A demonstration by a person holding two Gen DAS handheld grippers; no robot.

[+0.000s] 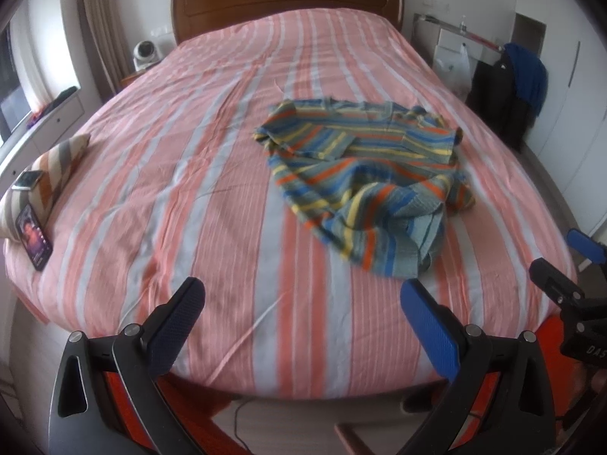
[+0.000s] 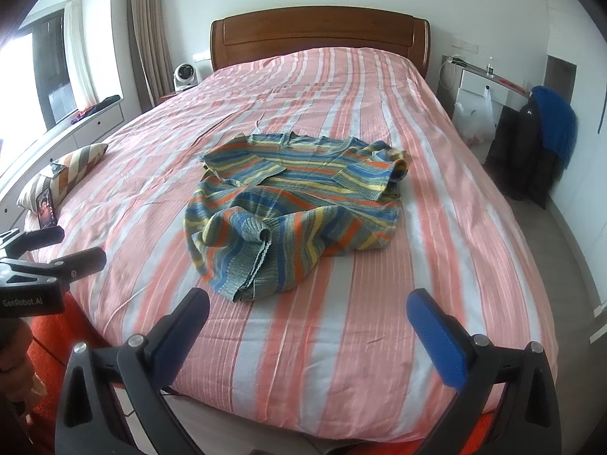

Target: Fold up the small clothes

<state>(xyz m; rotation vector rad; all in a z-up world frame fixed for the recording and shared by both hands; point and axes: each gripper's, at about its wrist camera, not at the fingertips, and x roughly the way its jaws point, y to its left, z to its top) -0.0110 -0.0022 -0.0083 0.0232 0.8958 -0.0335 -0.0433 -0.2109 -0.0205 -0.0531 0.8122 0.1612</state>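
Observation:
A striped knit sweater point(image 1: 364, 174) in blue, orange, yellow and grey lies crumpled in the middle of the bed; it also shows in the right wrist view point(image 2: 296, 204). My left gripper point(image 1: 303, 303) is open and empty, held over the bed's near edge, short of the sweater. My right gripper point(image 2: 307, 314) is open and empty, also over the near edge, just short of the sweater's hem. The right gripper shows at the right edge of the left wrist view point(image 1: 569, 265), and the left gripper at the left edge of the right wrist view point(image 2: 57, 250).
The bed point(image 2: 436, 265) has a pink and white striped cover and a wooden headboard point(image 2: 318, 34). A striped pillow point(image 1: 49, 174) and a phone point(image 1: 34, 239) lie at its left edge. A chair with dark and blue clothes point(image 2: 538, 140) stands to the right.

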